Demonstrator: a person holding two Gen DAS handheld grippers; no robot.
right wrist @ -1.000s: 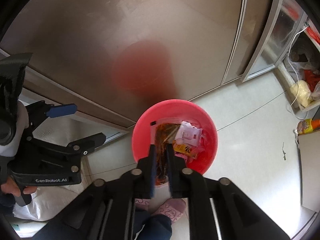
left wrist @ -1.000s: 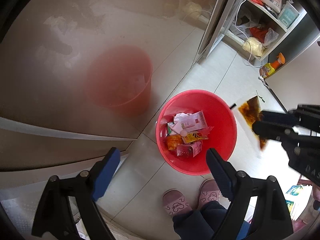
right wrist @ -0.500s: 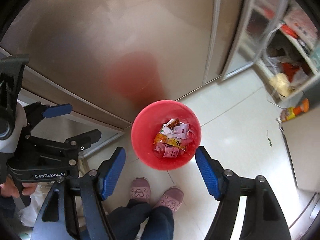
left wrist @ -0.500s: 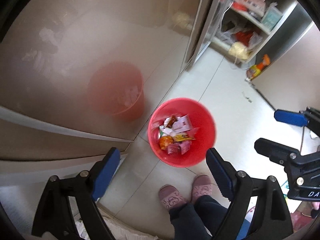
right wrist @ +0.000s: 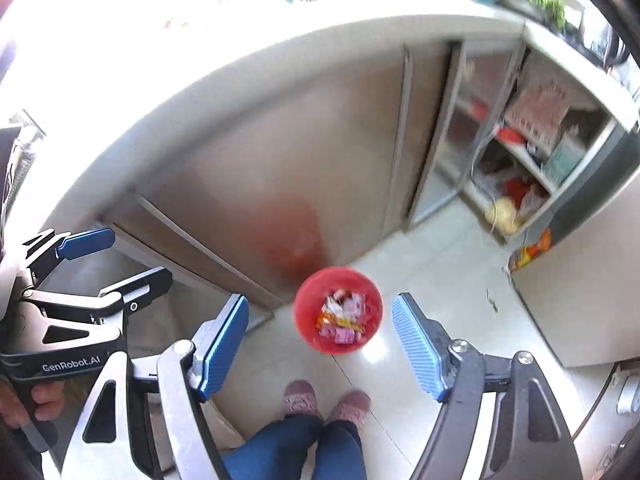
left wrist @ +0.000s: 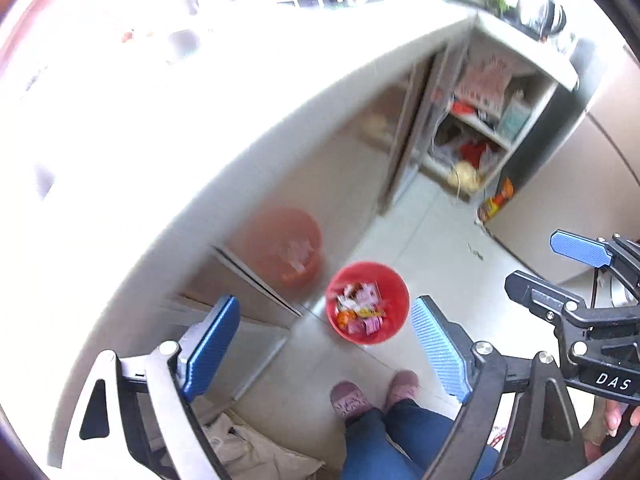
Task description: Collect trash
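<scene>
While the round red plastic bin (right wrist: 338, 314) of crumpled wrappers (right wrist: 342, 318) sits on the pale tiled floor (right wrist: 432, 276) far below, framed between the blue pads, the right gripper (right wrist: 320, 346) is spread and empty, its jaws having just been opening. The left gripper (left wrist: 326, 346) is likewise spread with nothing in it. A second ago the right gripper pinched a brown wrapper low over the bin; both views now sit much higher.

Trash-filled red bucket (right wrist: 308, 312) on floor (right wrist: 440, 280)
</scene>
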